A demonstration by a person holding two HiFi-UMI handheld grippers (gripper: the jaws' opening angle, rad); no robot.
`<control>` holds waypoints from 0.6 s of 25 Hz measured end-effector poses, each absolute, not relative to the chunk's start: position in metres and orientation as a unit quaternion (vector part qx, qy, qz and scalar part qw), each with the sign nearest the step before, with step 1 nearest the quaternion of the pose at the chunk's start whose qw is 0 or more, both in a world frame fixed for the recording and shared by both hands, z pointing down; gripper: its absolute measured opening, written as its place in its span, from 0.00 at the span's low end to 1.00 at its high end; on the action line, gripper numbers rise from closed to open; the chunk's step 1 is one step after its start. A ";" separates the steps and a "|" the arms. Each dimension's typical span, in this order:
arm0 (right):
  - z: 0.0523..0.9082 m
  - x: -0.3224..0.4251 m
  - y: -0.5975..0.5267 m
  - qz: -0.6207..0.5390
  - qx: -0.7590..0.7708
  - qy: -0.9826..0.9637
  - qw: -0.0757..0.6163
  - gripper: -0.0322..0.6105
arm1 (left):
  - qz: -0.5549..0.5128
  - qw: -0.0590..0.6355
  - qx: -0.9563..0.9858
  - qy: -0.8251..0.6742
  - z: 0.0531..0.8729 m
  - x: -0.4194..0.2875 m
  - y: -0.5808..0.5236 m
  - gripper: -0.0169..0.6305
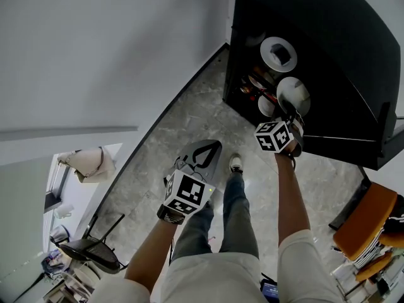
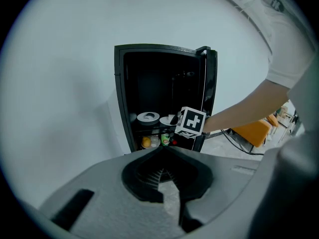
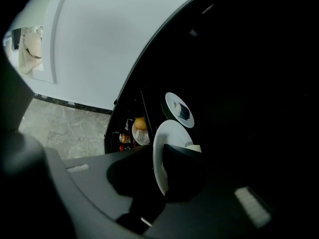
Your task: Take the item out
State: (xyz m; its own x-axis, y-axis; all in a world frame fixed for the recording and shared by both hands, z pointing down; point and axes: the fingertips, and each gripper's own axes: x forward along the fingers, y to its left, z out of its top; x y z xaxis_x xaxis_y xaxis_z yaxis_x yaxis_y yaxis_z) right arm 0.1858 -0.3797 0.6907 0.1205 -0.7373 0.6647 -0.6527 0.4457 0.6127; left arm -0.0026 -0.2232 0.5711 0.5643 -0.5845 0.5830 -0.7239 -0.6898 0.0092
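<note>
The right gripper (image 3: 162, 152) has its jaws pinching the rim of the white plate (image 3: 165, 132) at the cabinet (image 1: 328, 55) shelf's front edge. The left gripper (image 2: 162, 151) has its jaws pressed together, empty. So thin an edge grip could let the plate tip and slip out.

item: white plate (image 1: 293, 95), 1 pc.
look: round, plain, shallow, thin rim. small white bit on its upper face, can't tell what.
loc: inside the open black cabinet (image 1: 353, 74), upper shelf, at the front edge.
pose: head view shows you the face nearly round, so approx. flat. right gripper view shows it to you almost edge-on (image 3: 172, 131).
state: near rim sits between the jaws of your right gripper (image 1: 291, 115), one jaw on each face. rest of plate inside cabinet.
</note>
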 end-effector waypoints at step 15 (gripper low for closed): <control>0.674 0.166 -0.370 -0.167 0.514 -0.630 0.557 0.09 | 0.287 0.121 0.870 -0.384 0.573 -0.033 -0.205 0.03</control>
State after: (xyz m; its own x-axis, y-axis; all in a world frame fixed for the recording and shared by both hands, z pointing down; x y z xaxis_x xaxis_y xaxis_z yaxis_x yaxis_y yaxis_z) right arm 0.1663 -0.3704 0.6745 0.1504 -0.8339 0.5309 -0.4626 0.4153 0.7833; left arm -0.0333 -0.2055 0.5733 0.5415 -0.5981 0.5908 -0.7363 -0.6766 -0.0102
